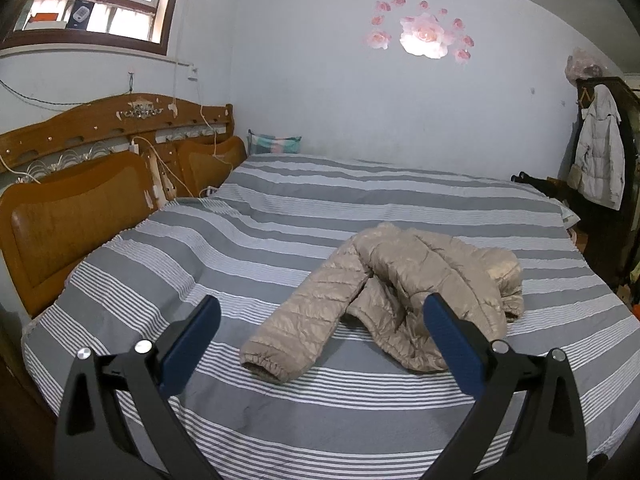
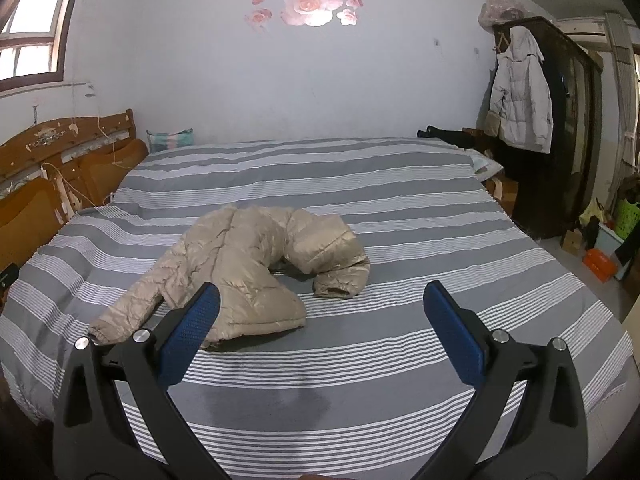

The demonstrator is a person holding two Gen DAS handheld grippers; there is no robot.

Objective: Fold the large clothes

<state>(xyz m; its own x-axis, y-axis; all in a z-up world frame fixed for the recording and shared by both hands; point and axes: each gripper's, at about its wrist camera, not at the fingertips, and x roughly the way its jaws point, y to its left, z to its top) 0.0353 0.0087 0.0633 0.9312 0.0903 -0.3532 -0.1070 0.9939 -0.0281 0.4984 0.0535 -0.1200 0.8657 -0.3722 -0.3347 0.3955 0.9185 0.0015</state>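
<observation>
A beige quilted puffer jacket (image 1: 404, 280) lies crumpled on the grey-and-white striped bed (image 1: 280, 216). One sleeve stretches toward the near left, its cuff (image 1: 264, 366) closest to me. In the right wrist view the jacket (image 2: 240, 264) lies left of centre on the bed (image 2: 400, 208), with its other sleeve curled to the right. My left gripper (image 1: 320, 312) is open and empty, held above the bed short of the jacket. My right gripper (image 2: 320, 300) is open and empty, to the right of the jacket's hem.
A wooden headboard (image 1: 80, 184) with hanging cables stands at the left. A dark wardrobe (image 2: 560, 128) with a pale hanging coat (image 2: 520, 92) stands at the right. Boxes and a green basket (image 2: 626, 216) sit on the floor at the far right. A checked pillow (image 1: 274, 144) lies by the wall.
</observation>
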